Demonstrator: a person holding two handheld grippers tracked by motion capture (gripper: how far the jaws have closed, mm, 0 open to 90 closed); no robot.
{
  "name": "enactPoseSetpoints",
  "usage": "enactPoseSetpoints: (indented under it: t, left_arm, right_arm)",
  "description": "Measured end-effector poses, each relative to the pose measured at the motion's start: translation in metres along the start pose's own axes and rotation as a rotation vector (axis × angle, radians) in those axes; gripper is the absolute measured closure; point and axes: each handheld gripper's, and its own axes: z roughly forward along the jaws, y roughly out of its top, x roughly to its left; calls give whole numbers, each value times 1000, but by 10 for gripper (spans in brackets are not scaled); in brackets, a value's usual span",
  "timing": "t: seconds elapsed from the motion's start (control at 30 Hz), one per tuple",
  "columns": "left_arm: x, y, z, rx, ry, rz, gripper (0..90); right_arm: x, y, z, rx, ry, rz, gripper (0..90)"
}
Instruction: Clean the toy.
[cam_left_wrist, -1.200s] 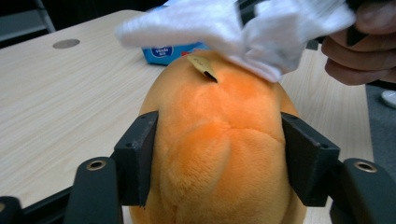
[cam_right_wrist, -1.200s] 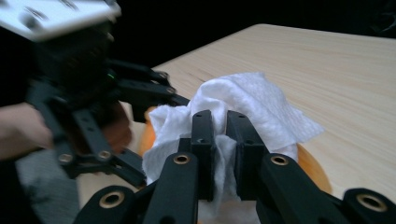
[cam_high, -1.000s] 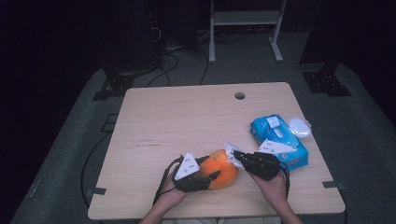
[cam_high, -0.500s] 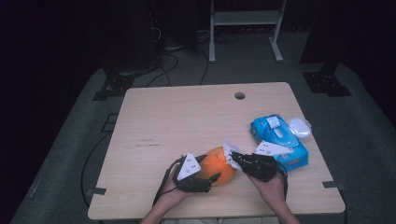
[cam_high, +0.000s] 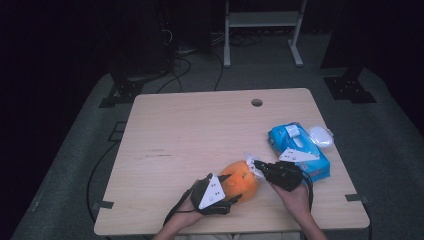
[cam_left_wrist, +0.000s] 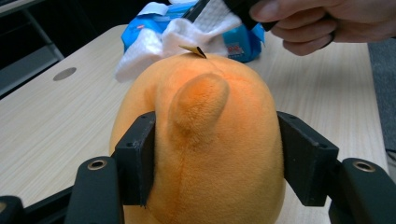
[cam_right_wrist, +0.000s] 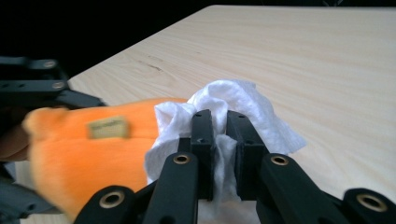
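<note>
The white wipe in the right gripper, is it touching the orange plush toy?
Touching. The left gripper view shows the white wipe lying against the top of the orange plush toy, with no gap; the right gripper is clamped on it.

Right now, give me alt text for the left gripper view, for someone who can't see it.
A round orange plush toy sits between the left claw's two black jaws on a pale wooden table. Behind it, a hand with the right claw presses a crumpled white wipe to the toy's top, before a blue wipes pack.
</note>
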Motion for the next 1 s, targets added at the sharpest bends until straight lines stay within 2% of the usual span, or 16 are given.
enactPoseSetpoints:
  t: [0.03,0.07,0.13,0.17,0.2,0.23,0.27,0.37,0.47,0.53,0.6,0.73,0.8,0.87,0.93,1.0]
  left_arm:
    - [1,0,0,-5,-9,-14,345]
    - [4,0,0,-15,-14,-45,323]
    - [8,1,1,-52,-22,-160,228]
    - [9,1,1,-57,-24,-195,197]
    - [9,3,2,-50,-17,-186,201]
    - [8,3,2,-35,-4,-147,224]
    - [7,3,2,-29,4,-132,268]
    - [7,5,-1,-22,17,-132,393]
    - [11,10,-8,-39,16,-164,440]
    - [16,15,-13,-71,10,-215,455]
    - [19,20,-18,-85,13,-223,463]
    - [19,19,-18,-72,24,-235,462]
    - [19,15,-13,-48,28,-240,447]
    - [18,12,-10,-58,23,-245,386]
    - [19,11,-10,-67,16,-229,286]
    - [21,7,-8,-61,-21,-243,160]
  right_arm:
    - [-1,-1,1,5,-4,1,805]
    - [-1,-1,1,8,-5,2,805]
    - [-2,-1,3,9,-8,6,805]
    - [-4,-3,4,10,-4,17,805]
    - [-7,-4,4,7,6,36,805]
    - [-10,-6,5,3,15,58,804]
    - [-13,-7,5,3,16,70,804]
    - [-12,-7,2,3,6,79,805]
    - [2,2,-1,-15,1,31,808]
    - [13,10,-4,-34,39,3,809]
    - [23,16,-7,-55,69,-20,809]
    - [34,21,-11,-88,80,-39,807]
    - [33,19,-9,-74,83,-42,808]
    - [30,12,-3,-49,74,-33,810]
    - [24,6,1,-40,67,-12,811]
    - [18,2,4,-26,58,2,811]
